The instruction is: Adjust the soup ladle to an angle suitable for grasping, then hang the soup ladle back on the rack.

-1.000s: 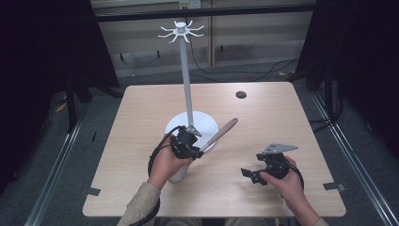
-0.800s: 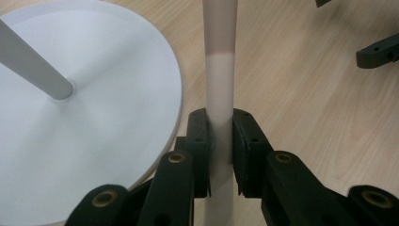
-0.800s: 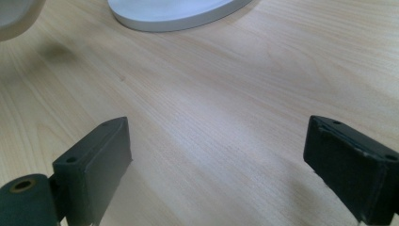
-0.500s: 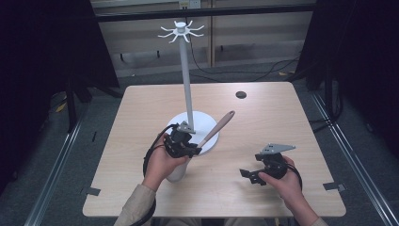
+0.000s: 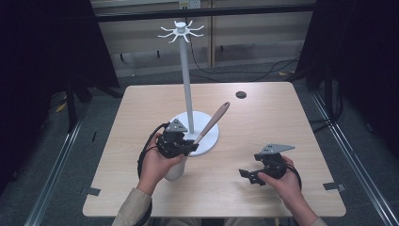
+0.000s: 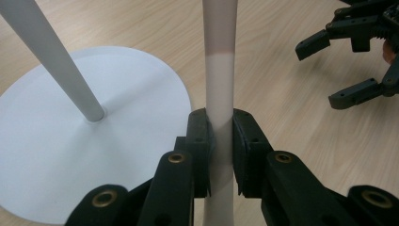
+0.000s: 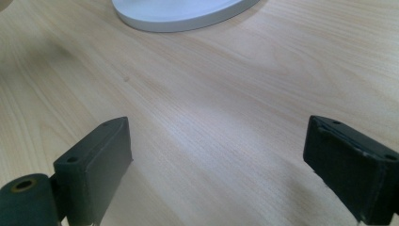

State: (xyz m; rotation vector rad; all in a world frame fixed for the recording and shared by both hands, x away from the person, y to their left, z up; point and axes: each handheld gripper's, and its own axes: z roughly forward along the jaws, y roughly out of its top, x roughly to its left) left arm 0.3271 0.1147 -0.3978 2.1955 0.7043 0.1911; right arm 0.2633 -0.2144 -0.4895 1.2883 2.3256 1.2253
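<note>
- Two hand-held grippers work over a pale wood-grain worktop (image 5: 282, 117) in the high view. The left hand-held gripper (image 5: 190, 146) clamps a long utensil (image 5: 212, 121) low on its pale handle, and the brown wooden end slants up and to the right, beside the white pole of the stand (image 5: 187, 80). Against the earlier frames, the left hand and the utensil sit a little higher and nearer the pole; the right hand-held gripper (image 5: 247, 175) has stayed put, near the worktop's front right edge with its jaws wide and nothing between them. The stand has a flat round white base and a ring of thin hooks on top. A small dark round disc (image 5: 241, 94) lies far back.
- Left gripper view: black matt pads (image 6: 200, 141) squeeze the smooth, round handle of the utensil (image 6: 219, 84), cream below and darker brown above. The stand's glossy white base disc (image 6: 70, 155) and slanted pole lie to the left. The other hand-held gripper (image 6: 346, 70) shows top right, jaws apart.
- Right gripper view: the right hand-held gripper (image 7: 216, 165) has its blocky black pads (image 7: 96, 165) set far apart over bare, fine-grained wood. The rim of the stand's base (image 7: 183, 14) curves along the top.
</note>
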